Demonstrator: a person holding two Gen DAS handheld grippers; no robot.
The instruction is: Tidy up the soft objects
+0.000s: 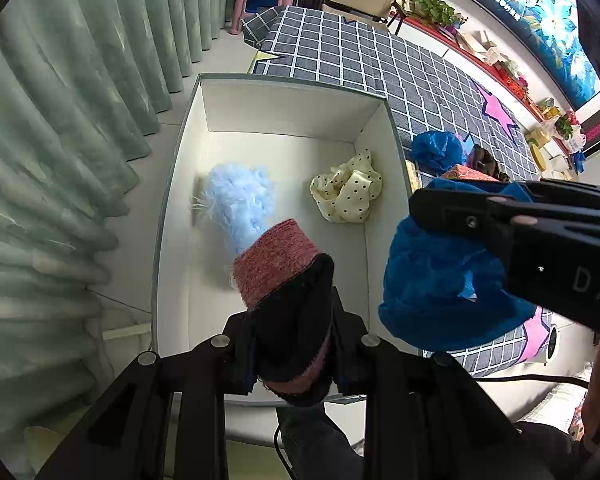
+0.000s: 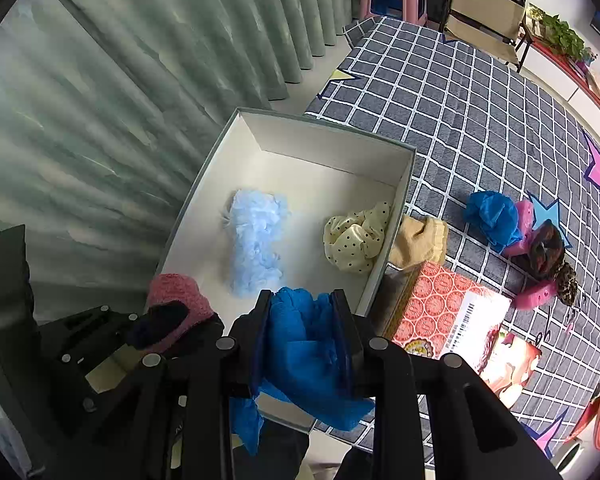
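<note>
My left gripper [image 1: 292,360] is shut on a pink and black knitted sock [image 1: 284,280], which hangs over the near end of an open white box [image 1: 284,92]. My right gripper [image 2: 304,336] is shut on a crumpled blue cloth [image 2: 300,352] above the box's near right corner. The box [image 2: 328,130] holds a fluffy light-blue piece [image 2: 256,240] and a cream polka-dot cloth [image 2: 356,240]. In the left wrist view the right gripper [image 1: 424,208] and its blue cloth [image 1: 440,280] hang just right of the box. In the right wrist view the left gripper [image 2: 168,320] with the sock [image 2: 176,296] shows at the lower left.
The box stands at the edge of a grey checked bedspread [image 2: 480,120], with green curtains [image 2: 120,100] on its left. Beside the box lie a tan cloth [image 2: 420,240], a red patterned carton [image 2: 440,308], another blue cloth [image 2: 492,216] and a pink and brown item [image 2: 540,256].
</note>
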